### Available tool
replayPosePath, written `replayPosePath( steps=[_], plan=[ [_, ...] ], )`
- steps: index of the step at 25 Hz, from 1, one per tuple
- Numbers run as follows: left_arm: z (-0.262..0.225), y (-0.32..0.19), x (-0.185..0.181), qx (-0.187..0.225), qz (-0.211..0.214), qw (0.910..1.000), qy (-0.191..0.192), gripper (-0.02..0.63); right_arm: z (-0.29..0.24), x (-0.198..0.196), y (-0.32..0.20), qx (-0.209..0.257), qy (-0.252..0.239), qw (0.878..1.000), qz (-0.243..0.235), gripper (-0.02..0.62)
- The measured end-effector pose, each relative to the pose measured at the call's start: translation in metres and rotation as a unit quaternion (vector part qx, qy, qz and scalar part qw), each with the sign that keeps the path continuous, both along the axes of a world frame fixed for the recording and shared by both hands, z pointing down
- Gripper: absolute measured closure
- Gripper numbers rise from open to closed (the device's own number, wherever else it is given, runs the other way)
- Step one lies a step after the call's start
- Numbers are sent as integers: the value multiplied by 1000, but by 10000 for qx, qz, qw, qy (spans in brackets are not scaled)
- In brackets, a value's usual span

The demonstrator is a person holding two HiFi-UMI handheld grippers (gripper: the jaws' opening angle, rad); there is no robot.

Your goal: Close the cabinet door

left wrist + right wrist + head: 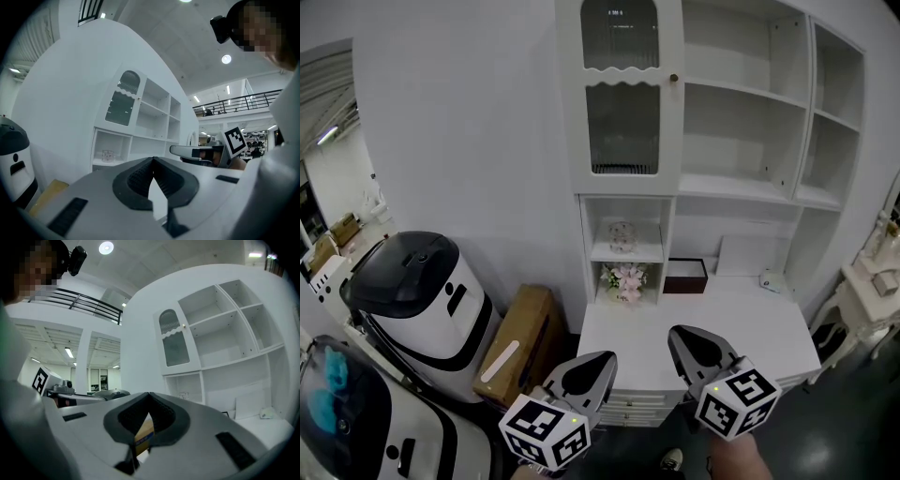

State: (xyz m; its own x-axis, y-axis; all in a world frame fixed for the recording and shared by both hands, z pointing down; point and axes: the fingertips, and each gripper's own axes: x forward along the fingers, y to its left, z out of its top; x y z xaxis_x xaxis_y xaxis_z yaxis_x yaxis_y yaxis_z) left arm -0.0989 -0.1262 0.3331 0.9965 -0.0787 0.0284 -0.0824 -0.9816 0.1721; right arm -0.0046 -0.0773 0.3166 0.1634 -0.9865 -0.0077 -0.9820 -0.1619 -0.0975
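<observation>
The white cabinet's arched glass door (621, 94) sits flush in its frame, with a small knob (673, 78) at its right edge. The door also shows in the left gripper view (119, 101) and in the right gripper view (173, 343). Both grippers are low, in front of the desk and well short of the door. My left gripper (606, 358) is shut with nothing in it, its tips meeting (152, 159). My right gripper (677, 332) is likewise shut and empty (149, 393).
Open white shelves (750, 103) fill the cabinet's right side. On the white desk top (722, 328) are a dark box (685, 276) and flowers (625, 279); a glass cup (622, 234) stands above. A black-and-white machine (422, 291) and a cardboard box (520, 342) stand at left.
</observation>
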Motion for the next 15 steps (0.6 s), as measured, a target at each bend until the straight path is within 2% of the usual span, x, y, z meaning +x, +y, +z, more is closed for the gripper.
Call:
replayPosePath(
  steps=[15],
  plan=[
    [4, 6, -2, -3, 84, 9999, -58, 601, 6, -10, 5, -27, -51, 10000, 16, 591]
  ],
)
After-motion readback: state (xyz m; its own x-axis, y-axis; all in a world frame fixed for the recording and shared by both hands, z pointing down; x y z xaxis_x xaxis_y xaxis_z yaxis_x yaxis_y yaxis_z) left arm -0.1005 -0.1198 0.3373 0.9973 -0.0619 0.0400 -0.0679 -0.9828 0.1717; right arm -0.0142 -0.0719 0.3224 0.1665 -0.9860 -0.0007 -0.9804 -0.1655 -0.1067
